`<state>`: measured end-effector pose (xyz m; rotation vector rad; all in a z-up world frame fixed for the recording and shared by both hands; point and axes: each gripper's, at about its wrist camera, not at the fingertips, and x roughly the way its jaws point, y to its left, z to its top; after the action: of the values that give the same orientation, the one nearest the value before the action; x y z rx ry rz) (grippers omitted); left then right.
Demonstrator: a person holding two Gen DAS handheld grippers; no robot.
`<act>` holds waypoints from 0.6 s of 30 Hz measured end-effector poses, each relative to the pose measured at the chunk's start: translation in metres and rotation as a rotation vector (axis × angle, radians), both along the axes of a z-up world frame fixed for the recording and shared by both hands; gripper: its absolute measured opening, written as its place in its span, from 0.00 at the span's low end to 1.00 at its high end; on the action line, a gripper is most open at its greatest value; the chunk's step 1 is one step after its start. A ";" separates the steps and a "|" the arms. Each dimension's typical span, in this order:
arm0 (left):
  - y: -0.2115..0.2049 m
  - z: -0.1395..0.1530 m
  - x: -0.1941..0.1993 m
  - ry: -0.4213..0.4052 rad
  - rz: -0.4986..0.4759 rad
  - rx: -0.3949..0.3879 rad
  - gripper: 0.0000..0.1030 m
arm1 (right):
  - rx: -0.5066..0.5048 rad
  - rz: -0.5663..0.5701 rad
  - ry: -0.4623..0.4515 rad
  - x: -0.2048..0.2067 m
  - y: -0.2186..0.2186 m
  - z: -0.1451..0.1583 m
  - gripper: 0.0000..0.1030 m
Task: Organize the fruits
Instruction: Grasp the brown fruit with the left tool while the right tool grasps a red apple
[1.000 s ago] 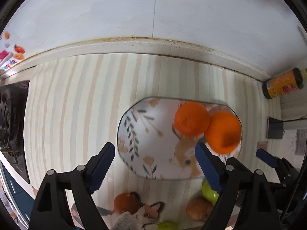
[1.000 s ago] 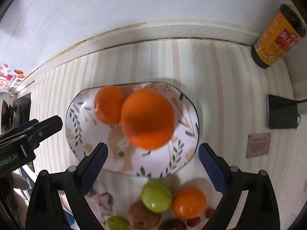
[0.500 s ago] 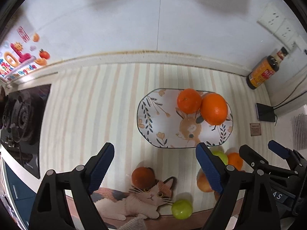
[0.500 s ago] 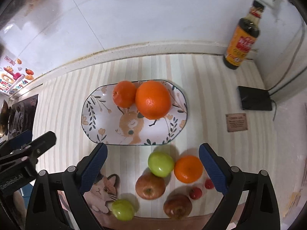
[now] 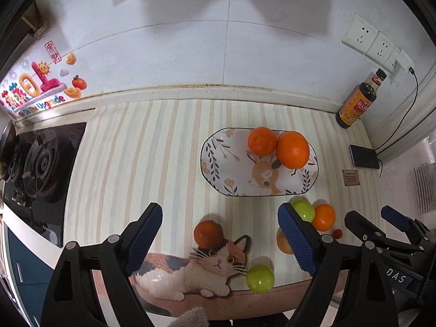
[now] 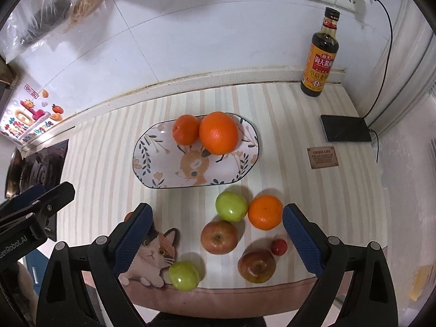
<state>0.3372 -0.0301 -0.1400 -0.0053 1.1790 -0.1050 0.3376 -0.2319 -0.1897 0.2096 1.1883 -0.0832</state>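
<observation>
2 oranges grouped upper right of plate, sorted by kind. Loose fruit below on table. Left gripper, right gripper: fingers apart, empty, likely choosing next.

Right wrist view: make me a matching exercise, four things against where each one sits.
Things:
1. big orange
2. sauce bottle
3. cherry tomato
4. black pad

Places:
A. on the striped mat beside the dark red apple
B. on the plate, touching the smaller orange
C. lying flat at the right, with a cable plugged in
D. upright against the back wall

Pairs: 1-B, 2-D, 3-A, 4-C
</observation>
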 end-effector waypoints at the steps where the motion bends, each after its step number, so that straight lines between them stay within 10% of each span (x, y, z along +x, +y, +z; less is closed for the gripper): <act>1: 0.001 -0.001 -0.002 0.002 0.004 -0.001 0.84 | 0.006 -0.001 0.001 -0.002 0.000 -0.001 0.95; 18: 0.017 -0.145 0.009 0.289 0.036 0.117 0.93 | 0.178 -0.019 0.332 0.013 -0.003 -0.160 0.95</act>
<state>0.3460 -0.0127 -0.2854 0.0634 1.4722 -0.0032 0.3507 -0.2354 -0.3493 0.3743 1.5262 -0.0289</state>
